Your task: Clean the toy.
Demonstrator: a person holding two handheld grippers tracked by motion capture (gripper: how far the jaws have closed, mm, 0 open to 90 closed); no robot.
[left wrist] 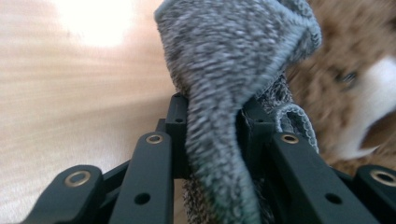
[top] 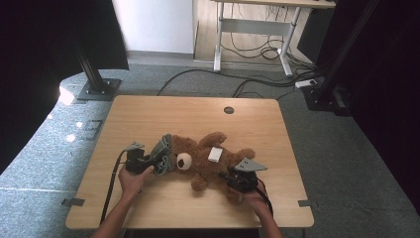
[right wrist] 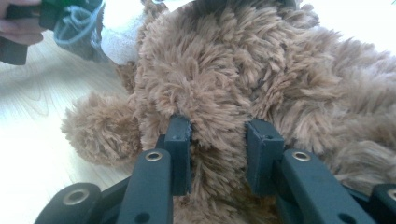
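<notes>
A brown teddy bear (top: 208, 161) lies on its back in the middle of the wooden table (top: 148, 114), a white tag (top: 215, 153) on its belly. A grey knitted hat (top: 162, 152) sits at the bear's head. My left gripper (top: 148, 159) is shut on the hat's edge; in the left gripper view the grey knit (left wrist: 224, 93) is pinched between the black jaws, the bear's face (left wrist: 355, 93) just beyond. My right gripper (top: 229, 176) is shut on the bear's fur near its lower body; the right gripper view has brown plush (right wrist: 219, 107) squeezed between the jaws.
A round cable hole (top: 228, 110) sits near the table's far edge. Black stand bases (top: 98, 90) and floor cables (top: 257, 82) lie beyond the table, and a white desk frame (top: 252, 29) stands at the back.
</notes>
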